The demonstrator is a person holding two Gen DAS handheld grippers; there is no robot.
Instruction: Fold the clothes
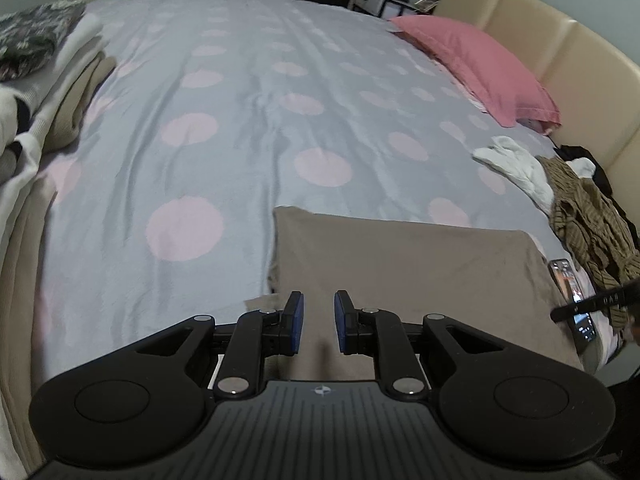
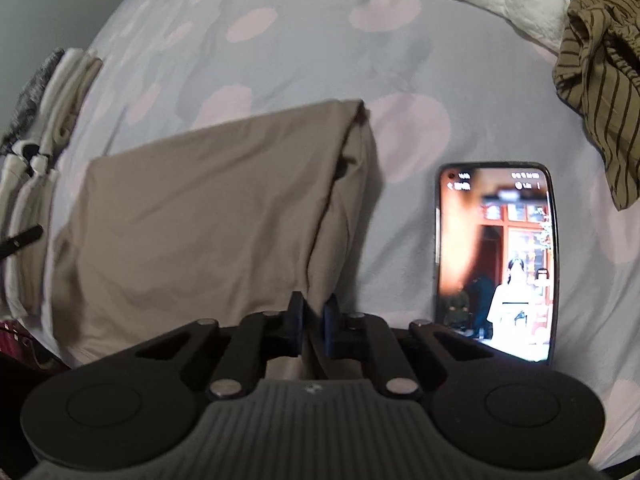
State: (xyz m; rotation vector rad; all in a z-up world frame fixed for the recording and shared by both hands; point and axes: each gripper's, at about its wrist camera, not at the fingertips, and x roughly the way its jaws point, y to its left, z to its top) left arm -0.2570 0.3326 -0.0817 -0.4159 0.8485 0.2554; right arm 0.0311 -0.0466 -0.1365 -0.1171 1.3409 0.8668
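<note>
Right claw (image 2: 314, 312) clamped on near edge of folded tan garment (image 2: 208, 216); left claw (image 1: 319, 312) apart, empty, above it.

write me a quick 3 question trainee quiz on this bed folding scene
1. True or false: the phone lies on the folded taupe garment.
2. Which gripper has fabric between its jaws? A) left B) right
3. Fill in: the pillow by the headboard is ____.

Key: 1 false, it lies beside it on the bedspread. 2 B, the right gripper pinches the garment's edge; the left gripper is open above it. 3 pink.
</note>
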